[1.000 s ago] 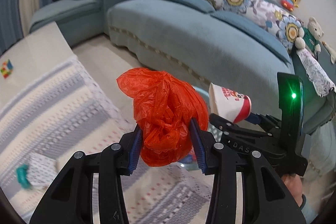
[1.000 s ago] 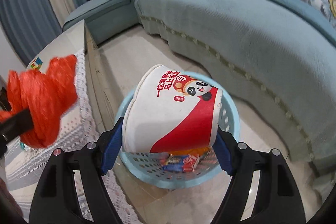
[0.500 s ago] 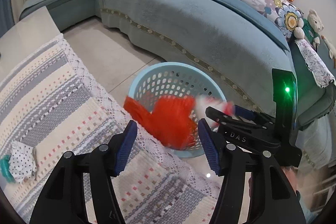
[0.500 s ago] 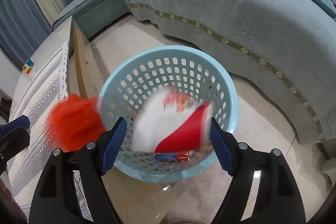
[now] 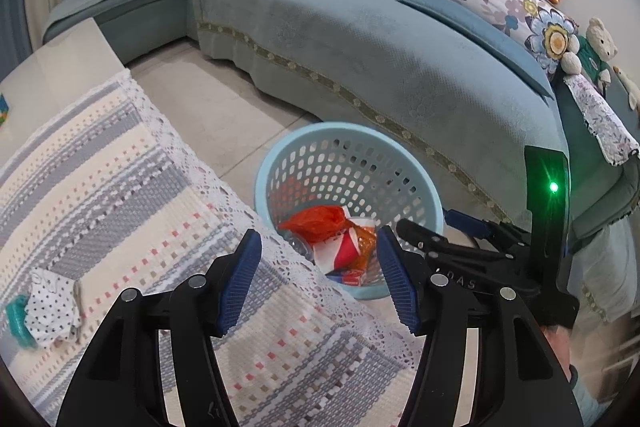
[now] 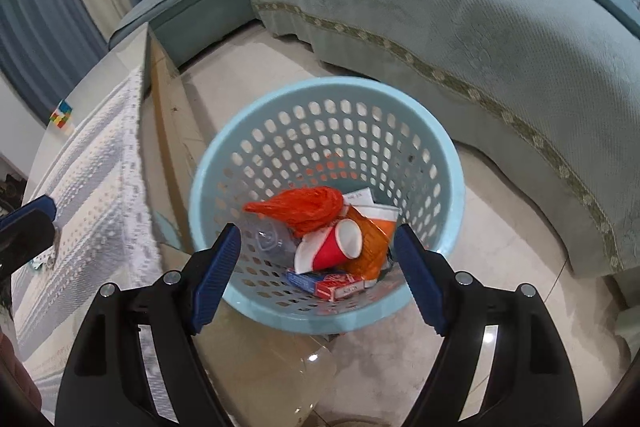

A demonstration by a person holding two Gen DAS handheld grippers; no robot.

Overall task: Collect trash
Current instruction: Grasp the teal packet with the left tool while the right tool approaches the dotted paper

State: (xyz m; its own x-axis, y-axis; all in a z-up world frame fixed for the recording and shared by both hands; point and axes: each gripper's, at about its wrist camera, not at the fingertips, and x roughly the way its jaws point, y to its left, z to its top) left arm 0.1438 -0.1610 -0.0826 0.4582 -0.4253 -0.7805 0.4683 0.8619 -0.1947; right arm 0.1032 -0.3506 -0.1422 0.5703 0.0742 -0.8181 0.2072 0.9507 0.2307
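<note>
A round pale-blue perforated plastic basket (image 6: 256, 155) stands on the floor between the long teal fabric sofa (image 6: 460, 11) and the tabletop under a striped woven cloth (image 5: 104, 179). In it lie a crumpled orange plastic bag (image 6: 300, 207), a red-and-white paper cup (image 6: 332, 247) and a flat red-and-blue carton (image 6: 324, 283), the carton nearest.

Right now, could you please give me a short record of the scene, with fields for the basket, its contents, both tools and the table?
basket: light blue, on the floor by the sofa
contents: orange bag, red-and-white cup, red box
left tool: open, empty
right tool: open, empty, above the basket
table: striped cloth, dotted rag on it
</note>
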